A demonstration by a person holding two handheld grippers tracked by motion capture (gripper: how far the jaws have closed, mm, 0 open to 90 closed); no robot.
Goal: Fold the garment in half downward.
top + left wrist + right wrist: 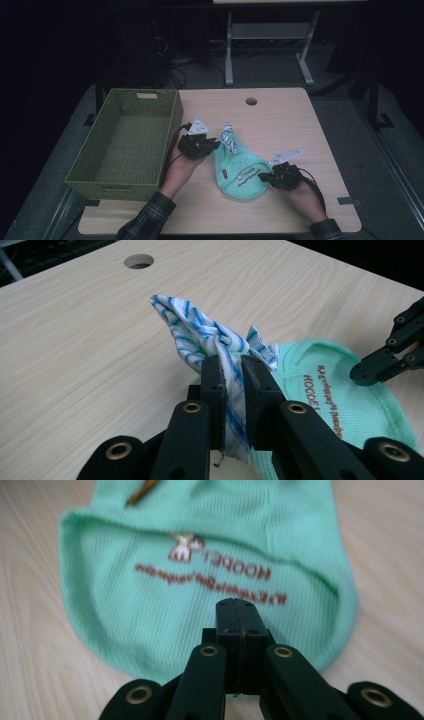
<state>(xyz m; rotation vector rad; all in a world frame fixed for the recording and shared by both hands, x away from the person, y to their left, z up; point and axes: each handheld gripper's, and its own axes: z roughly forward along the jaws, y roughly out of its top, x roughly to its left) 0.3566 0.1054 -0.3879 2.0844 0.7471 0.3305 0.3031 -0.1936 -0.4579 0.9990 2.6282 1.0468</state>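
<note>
A mint-green knit garment (240,170) with brown lettering lies flat on the wooden table (285,125). A blue-and-white striped piece (227,136) is bunched up at its far end. My left gripper (232,362) is shut on this striped fabric (190,330), which stands up from the table in a peak. In the high view my left gripper (212,145) is at the garment's left top corner. My right gripper (239,602) has its jaws pressed together, tips over the green garment (150,605) near its rounded hem. No cloth shows between them. It is at the garment's right edge (262,176).
A green woven basket (107,190) with nothing in it stands at the table's left side, close to my left hand. A round cable hole (251,101) is near the table's far edge. A desk frame and cables are on the floor beyond.
</note>
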